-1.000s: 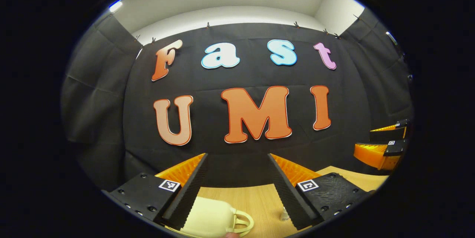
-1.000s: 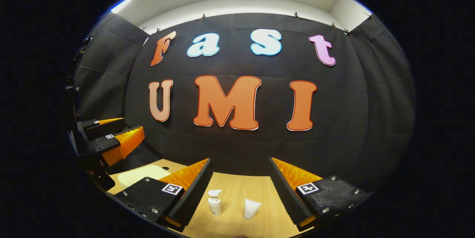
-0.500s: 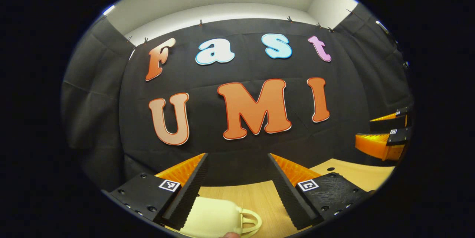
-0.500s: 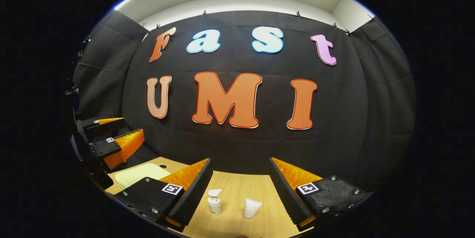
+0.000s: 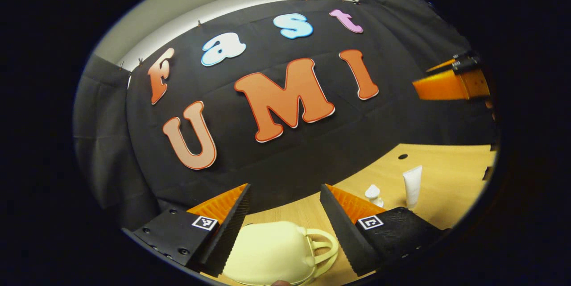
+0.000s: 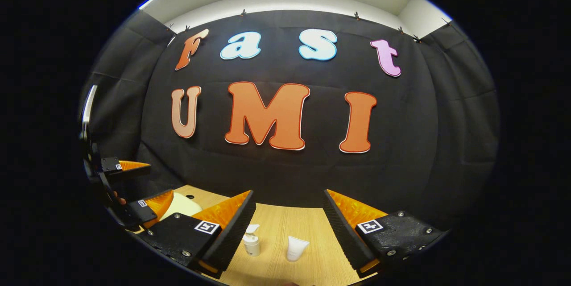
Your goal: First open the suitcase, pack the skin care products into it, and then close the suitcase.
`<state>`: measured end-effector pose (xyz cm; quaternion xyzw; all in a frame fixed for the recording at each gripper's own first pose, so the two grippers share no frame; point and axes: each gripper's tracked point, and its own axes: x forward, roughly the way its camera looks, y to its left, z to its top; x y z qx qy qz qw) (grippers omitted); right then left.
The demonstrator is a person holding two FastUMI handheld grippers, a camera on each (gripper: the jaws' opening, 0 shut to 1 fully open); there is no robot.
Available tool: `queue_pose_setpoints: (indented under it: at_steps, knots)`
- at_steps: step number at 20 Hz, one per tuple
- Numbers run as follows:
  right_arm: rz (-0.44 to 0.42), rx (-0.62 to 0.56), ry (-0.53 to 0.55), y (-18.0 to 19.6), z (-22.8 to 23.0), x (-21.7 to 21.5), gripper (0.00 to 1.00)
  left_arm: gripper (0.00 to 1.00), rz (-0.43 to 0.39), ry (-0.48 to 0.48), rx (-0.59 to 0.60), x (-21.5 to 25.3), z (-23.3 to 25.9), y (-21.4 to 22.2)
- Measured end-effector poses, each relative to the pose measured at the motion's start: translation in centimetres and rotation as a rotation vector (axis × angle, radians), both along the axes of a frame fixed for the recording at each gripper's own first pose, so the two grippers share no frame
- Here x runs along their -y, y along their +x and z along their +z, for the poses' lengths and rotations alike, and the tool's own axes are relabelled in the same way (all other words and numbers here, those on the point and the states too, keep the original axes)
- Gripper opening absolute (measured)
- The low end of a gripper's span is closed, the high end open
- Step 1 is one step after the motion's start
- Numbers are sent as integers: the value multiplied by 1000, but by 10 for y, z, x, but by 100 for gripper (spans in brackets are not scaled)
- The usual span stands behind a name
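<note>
We see the cream suitcase [image 5: 272, 252] lying flat, handle toward the pump bottle [image 5: 374, 194] and tube [image 5: 412, 185]; our left hand-held gripper [image 5: 284, 205] and right hand-held gripper [image 6: 289, 210] gape wide, holding nothing.

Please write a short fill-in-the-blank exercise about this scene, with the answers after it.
1. The cream suitcase lies between the left gripper's ____.
2. The suitcase is still ____.
3. The pump bottle and the tube stand on the ____.
4. The right gripper holds ____.

Answers: fingers; closed; table; nothing
</note>
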<state>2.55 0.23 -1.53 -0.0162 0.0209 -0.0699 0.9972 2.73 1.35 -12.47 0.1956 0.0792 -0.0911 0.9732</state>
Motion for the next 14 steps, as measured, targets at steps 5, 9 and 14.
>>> queue_pose_setpoints:
  at_steps: [5, 9, 14]
  knots:
    - [-41, -6, -4, -4, -1, 14, 96, 98, -80, 163, -48, 9, -55, -5]
    - [-66, -17, -8, -8, -3, 19, 96, 98, -134, 305, -80, 10, -99, -10]
    - [-90, -27, -17, -13, -5, 22, 96, 100, -198, 424, -140, 8, -150, -19]
